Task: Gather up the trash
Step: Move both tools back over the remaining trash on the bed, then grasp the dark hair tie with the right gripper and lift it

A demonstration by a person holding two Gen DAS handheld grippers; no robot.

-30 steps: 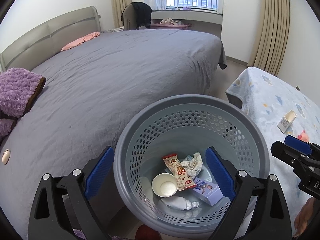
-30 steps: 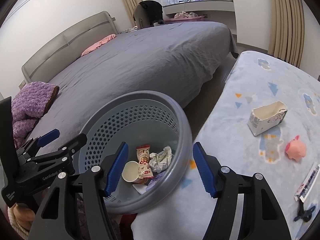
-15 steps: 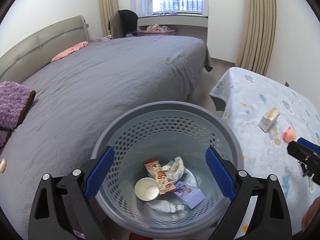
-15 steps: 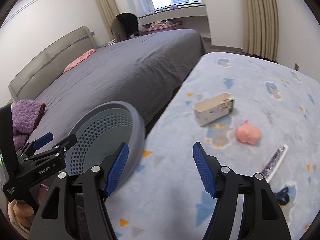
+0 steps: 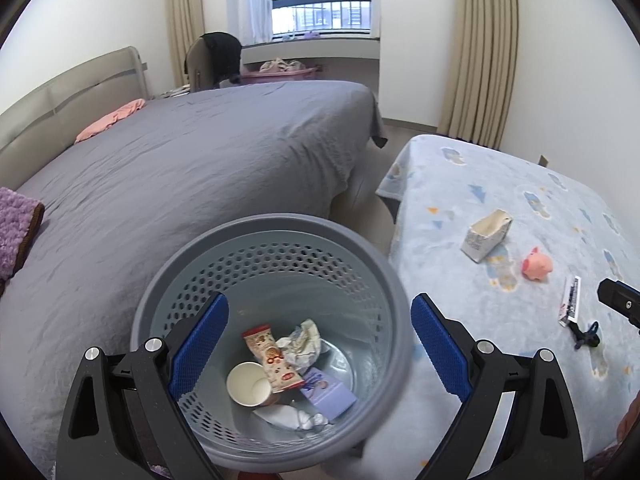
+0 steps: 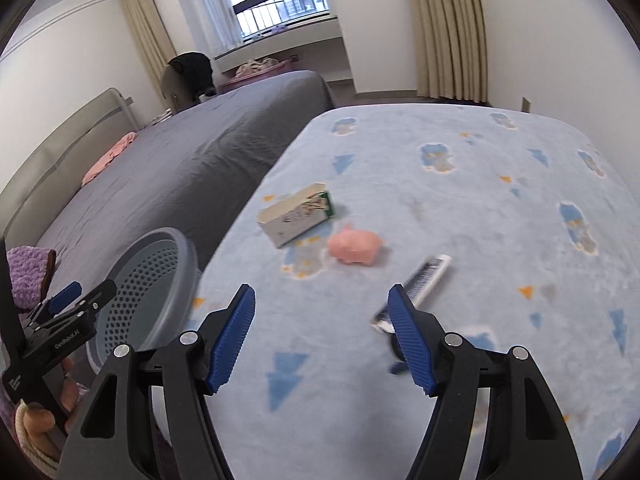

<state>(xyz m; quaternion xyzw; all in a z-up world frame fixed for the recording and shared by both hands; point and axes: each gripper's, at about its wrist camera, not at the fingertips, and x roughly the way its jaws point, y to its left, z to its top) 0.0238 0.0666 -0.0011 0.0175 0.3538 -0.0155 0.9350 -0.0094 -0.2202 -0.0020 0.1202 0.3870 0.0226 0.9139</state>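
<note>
- Reaching with the right gripper (image 6: 320, 336), jaws wide and empty, aim for the torn white paper carton (image 6: 296, 214) on the blue patterned table (image 6: 500, 208).
- Keep the left gripper (image 5: 318, 346), wide and empty, over the grey perforated plastic bin (image 5: 276, 268).
- Skip the pink pig toy (image 6: 354, 246) just beside it.

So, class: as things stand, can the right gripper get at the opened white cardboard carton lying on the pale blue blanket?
Probably yes: the right gripper is open and empty, and bare blanket lies before the carton.

The bin (image 5: 276, 236) is smooth grey plastic, its wall perforated. In it lie a paper cup (image 5: 248, 384) and a glossy wrapper (image 5: 272, 360). Beside it, fleecy matt blanket (image 6: 460, 208) carries a card carton (image 6: 296, 214).
</note>
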